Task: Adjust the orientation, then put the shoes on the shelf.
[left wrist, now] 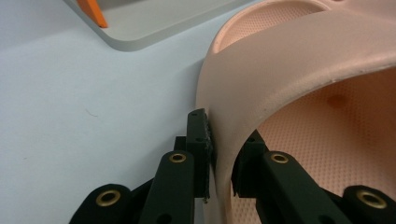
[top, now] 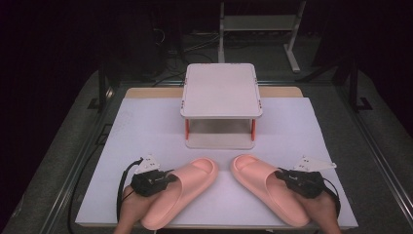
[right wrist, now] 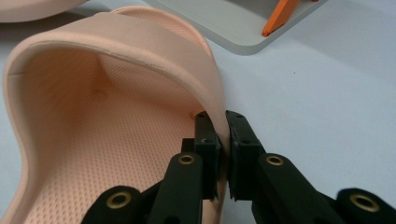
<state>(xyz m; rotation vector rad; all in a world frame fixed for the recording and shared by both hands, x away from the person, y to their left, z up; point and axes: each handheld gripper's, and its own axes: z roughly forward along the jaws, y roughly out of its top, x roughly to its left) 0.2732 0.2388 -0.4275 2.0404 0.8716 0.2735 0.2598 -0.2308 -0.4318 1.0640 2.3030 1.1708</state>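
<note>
Here, near the worktop's front edge, the left gripper is clamping its fingers on the left slipper's strap, while the right gripper is pinching the right slipper's strap.

a lab or test room set up for recording, not a home. a table covered with a plain white sheet stands in a dark room on grey carpet. loose cables lie on the floor behind it, beside the legs of a white metal stand. black frame posts flank the table.
</note>
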